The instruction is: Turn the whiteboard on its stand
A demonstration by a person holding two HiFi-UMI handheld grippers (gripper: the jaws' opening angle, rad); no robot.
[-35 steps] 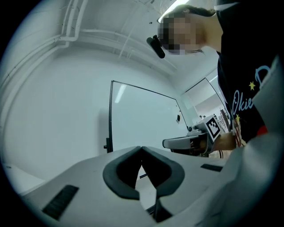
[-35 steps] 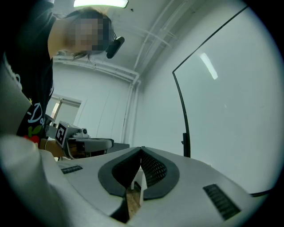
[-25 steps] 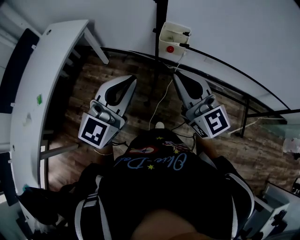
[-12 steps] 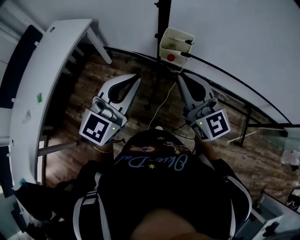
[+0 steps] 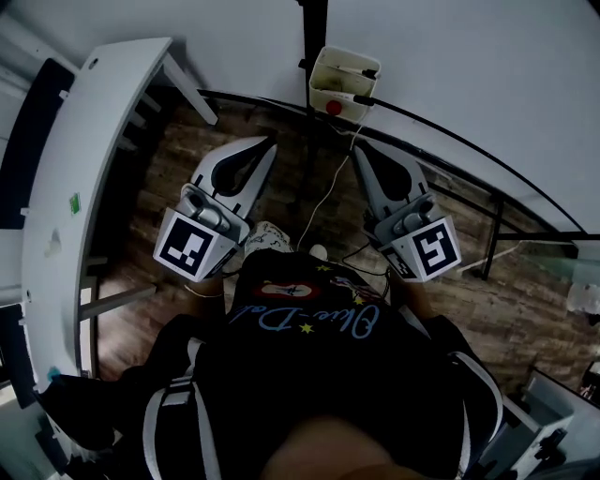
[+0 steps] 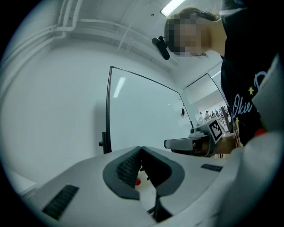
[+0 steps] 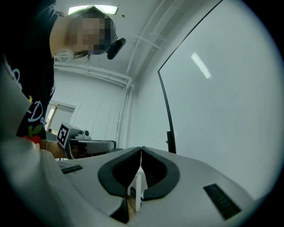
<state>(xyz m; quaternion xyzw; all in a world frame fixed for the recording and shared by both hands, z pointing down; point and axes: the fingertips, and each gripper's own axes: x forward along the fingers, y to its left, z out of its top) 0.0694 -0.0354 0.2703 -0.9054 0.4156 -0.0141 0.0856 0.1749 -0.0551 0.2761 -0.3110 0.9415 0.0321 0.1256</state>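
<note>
As person faces whiteboard (image 5: 469, 66) upright on stand (image 5: 314, 28), L gripper (image 5: 266, 142) & R gripper (image 5: 360, 150) point at it, fingers (image 6: 124, 166) clenched, empty, near board, not touching.

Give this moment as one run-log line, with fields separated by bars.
left tongs: shut, empty | right tongs: shut, empty | whiteboard: ahead, not gripped

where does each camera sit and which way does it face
Head view: on the person's head, facing steeply down; left gripper, right gripper, black shirt show.
Left gripper view: on that gripper, facing the whiteboard along shut jaws; shirt shows right.
Right gripper view: likewise, shut jaws toward the whiteboard; shirt shows left.
Shared: each gripper view shows the other gripper; all show the whiteboard.
</note>
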